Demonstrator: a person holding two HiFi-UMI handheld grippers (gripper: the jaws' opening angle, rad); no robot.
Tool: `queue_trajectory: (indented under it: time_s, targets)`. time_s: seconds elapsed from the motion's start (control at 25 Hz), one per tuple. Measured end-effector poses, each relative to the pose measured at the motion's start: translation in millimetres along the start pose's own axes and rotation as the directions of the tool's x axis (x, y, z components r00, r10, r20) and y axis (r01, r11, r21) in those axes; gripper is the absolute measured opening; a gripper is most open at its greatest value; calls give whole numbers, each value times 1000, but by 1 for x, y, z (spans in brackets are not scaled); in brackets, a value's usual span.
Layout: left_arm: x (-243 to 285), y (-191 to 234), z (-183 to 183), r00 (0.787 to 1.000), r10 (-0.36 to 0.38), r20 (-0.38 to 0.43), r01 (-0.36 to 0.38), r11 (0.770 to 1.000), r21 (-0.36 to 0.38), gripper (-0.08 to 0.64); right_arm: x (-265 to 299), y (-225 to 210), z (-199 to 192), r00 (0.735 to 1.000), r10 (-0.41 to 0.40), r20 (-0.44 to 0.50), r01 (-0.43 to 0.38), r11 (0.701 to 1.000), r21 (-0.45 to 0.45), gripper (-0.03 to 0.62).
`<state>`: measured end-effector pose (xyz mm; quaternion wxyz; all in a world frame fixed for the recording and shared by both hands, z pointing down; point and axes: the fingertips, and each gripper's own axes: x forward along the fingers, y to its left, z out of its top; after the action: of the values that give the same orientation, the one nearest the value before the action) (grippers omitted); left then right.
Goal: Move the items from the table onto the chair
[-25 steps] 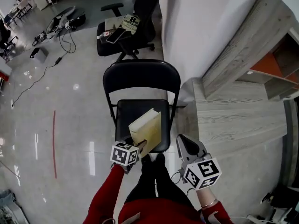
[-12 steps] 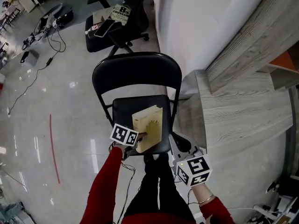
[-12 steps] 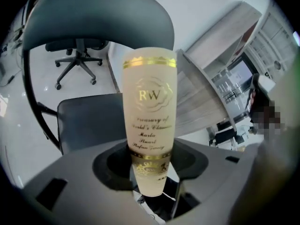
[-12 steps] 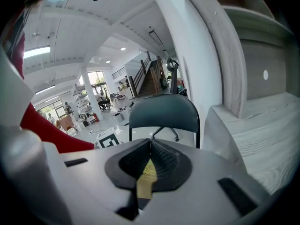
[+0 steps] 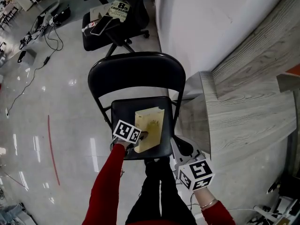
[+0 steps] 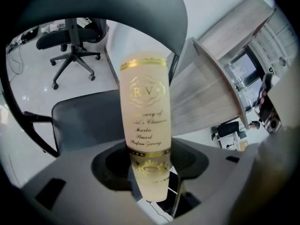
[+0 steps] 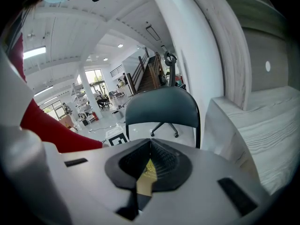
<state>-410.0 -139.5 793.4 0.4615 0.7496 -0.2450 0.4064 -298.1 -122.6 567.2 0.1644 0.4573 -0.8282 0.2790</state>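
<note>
Cream book, just one, on the black chair seat, by its front edge; left claw pinches the book; right claw closed, empty.

Behind the work area
A swivel office chair bears papers; cables trail over glossy floor; a red line marks it.
</note>
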Motion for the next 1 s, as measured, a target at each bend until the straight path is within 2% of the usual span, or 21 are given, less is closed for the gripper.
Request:
queue_trajectory:
  time_s: [0.24,0.48,0.76,1.0]
  targets:
    - [6,9,10,1000,30,-9,-30,999,-44,252,2,0,-5,1000,18,-15,-18,1000,13,12]
    - [12,24,18,994,96,-44,-101,985,-141,268,-3,-7,-11,999,29,-27,-28,999,36,12]
    - [20,41,20,982,142,-121,-162,971,-175,291,-3,-16,-14,999,29,-41,-28,999,43,12]
    - [23,49,23,979,154,-131,-176,969,-176,311,0,-17,-17,997,42,-58,-40,998,45,12]
